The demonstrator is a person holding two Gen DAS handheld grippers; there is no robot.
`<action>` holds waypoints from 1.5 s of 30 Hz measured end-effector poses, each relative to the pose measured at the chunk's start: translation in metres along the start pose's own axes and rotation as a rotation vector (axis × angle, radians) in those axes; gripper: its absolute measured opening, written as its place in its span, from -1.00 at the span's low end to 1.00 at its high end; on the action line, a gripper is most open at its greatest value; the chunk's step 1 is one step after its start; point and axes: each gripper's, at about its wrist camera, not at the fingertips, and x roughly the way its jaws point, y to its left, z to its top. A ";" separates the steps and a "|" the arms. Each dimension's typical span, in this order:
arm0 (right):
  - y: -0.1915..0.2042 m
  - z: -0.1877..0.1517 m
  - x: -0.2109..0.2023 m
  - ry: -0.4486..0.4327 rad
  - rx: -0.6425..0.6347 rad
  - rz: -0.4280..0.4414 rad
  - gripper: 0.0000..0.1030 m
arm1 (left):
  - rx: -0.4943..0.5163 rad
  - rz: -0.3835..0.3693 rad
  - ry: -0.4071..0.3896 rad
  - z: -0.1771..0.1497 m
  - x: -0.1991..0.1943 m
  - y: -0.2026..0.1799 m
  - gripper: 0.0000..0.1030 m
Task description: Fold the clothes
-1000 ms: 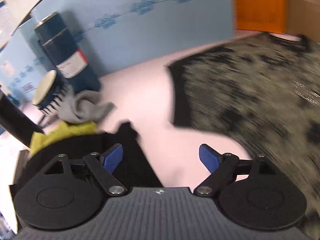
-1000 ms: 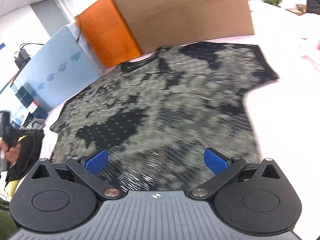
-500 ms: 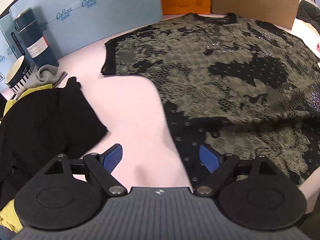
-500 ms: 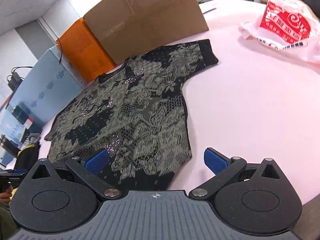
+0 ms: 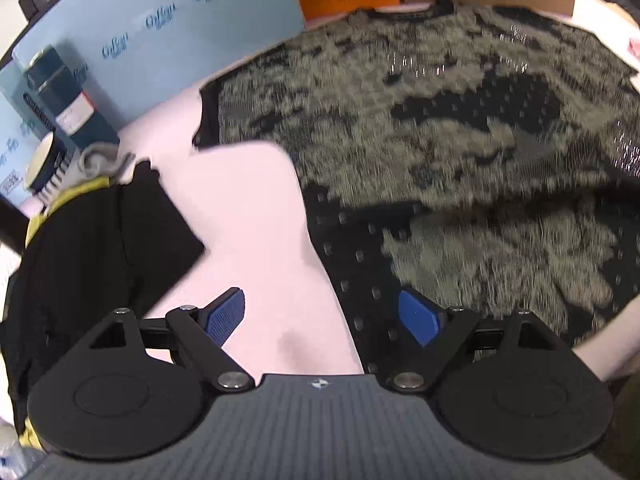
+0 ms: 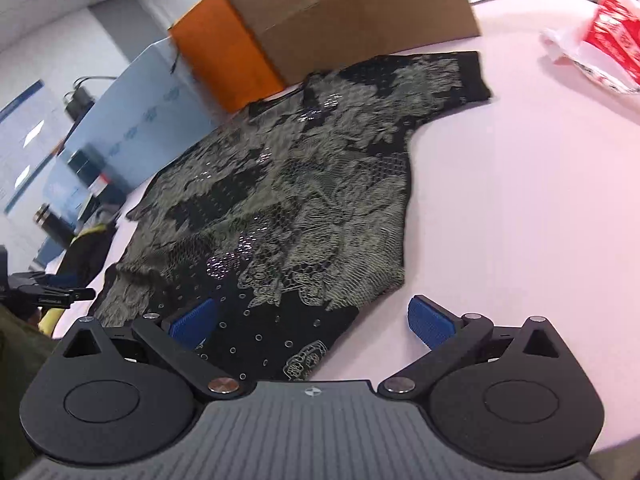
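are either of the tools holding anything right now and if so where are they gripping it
Nothing is held. The left tool and the right tool are both open above the patterned shirt's hem corners.

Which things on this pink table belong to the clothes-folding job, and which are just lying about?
Belongs to the job:
- patterned top, spread flat
- left gripper, fingers open at the top's hem edge
- right gripper, fingers open at the other hem corner
- black garment, possibly next

Lying about:
- cardboard box
- orange box
- red-and-white bag
- dark canister
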 end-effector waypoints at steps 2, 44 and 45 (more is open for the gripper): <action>-0.005 0.006 0.006 0.002 -0.003 0.010 1.00 | -0.032 0.002 0.016 -0.005 -0.002 -0.002 0.61; -0.036 0.037 0.034 0.123 0.042 0.318 1.00 | -0.213 0.016 0.082 -0.026 -0.007 0.023 -0.06; -0.037 0.040 0.033 0.139 0.047 0.322 1.00 | -0.204 0.033 0.080 -0.024 -0.009 0.024 -0.03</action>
